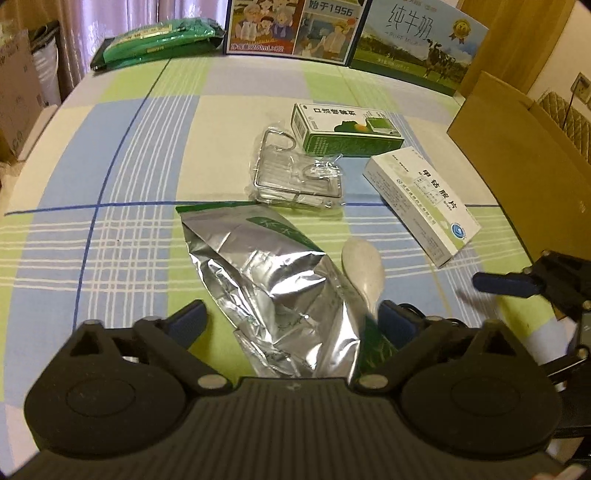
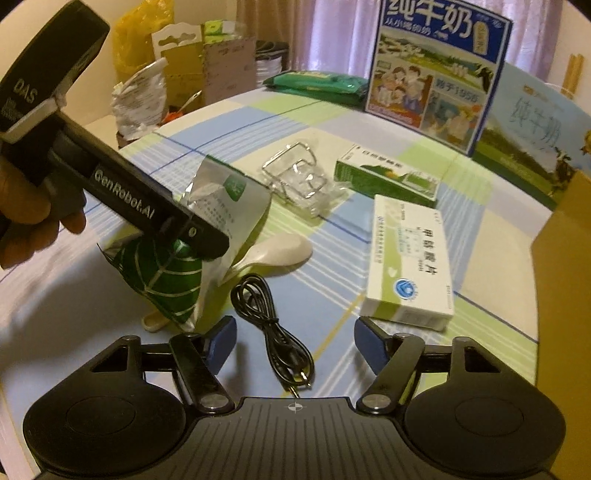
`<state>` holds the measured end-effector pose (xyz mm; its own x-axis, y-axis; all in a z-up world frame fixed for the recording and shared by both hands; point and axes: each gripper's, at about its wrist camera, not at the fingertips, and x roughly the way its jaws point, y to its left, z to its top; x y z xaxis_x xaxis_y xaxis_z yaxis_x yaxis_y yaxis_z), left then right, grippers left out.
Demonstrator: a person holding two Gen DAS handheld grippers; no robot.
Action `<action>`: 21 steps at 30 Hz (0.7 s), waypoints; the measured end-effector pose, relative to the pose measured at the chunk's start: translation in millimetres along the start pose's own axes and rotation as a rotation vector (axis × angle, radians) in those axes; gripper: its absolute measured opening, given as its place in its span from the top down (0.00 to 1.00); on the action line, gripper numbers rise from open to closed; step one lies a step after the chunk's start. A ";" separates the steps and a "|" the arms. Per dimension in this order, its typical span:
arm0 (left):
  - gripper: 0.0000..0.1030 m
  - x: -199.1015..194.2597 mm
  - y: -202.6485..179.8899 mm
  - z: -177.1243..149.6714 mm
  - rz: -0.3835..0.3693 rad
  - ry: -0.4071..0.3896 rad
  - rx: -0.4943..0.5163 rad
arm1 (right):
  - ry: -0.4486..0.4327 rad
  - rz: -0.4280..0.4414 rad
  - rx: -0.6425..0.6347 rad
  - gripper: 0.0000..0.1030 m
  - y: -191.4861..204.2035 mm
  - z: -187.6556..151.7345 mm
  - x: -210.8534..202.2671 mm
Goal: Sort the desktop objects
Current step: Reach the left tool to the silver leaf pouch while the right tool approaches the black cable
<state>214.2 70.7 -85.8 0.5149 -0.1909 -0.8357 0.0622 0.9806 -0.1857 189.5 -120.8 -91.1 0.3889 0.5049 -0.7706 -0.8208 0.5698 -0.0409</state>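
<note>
Only the right wrist view shows the black cable beside the spoon.

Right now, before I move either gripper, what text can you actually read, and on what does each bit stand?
"始于1956": blue milk carton.
"纯牛奶" and "PURE MILK": pale milk carton.
"纯牛奶": top of the blue carton, right wrist view.
"GenRobot.AI" and "DAS": left gripper, on its body.
Green medicine box, white medicine box: large characters blurred, small print unreadable.
Foil pouch: print unreadable.

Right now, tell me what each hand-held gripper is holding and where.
Nothing. The left hand-held gripper is open around the foil bag; the right is open over the black cable.
</note>
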 end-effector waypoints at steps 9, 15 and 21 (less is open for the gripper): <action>0.23 1.2 20.7 1.1 0.024 0.071 0.058 | 0.021 0.035 -0.023 0.44 -1.5 -0.2 10.3; 0.23 4.5 22.1 2.3 0.042 0.058 0.058 | 0.019 0.051 -0.023 0.48 0.2 2.4 15.4; 0.24 7.9 26.9 6.1 0.031 0.044 0.043 | 0.013 0.061 -0.016 0.54 2.1 3.4 18.4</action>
<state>225.2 95.7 -94.3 0.4792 -0.1611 -0.8628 0.0843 0.9869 -0.1374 196.4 -108.1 -103.2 0.3325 0.5295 -0.7804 -0.8493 0.5279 -0.0037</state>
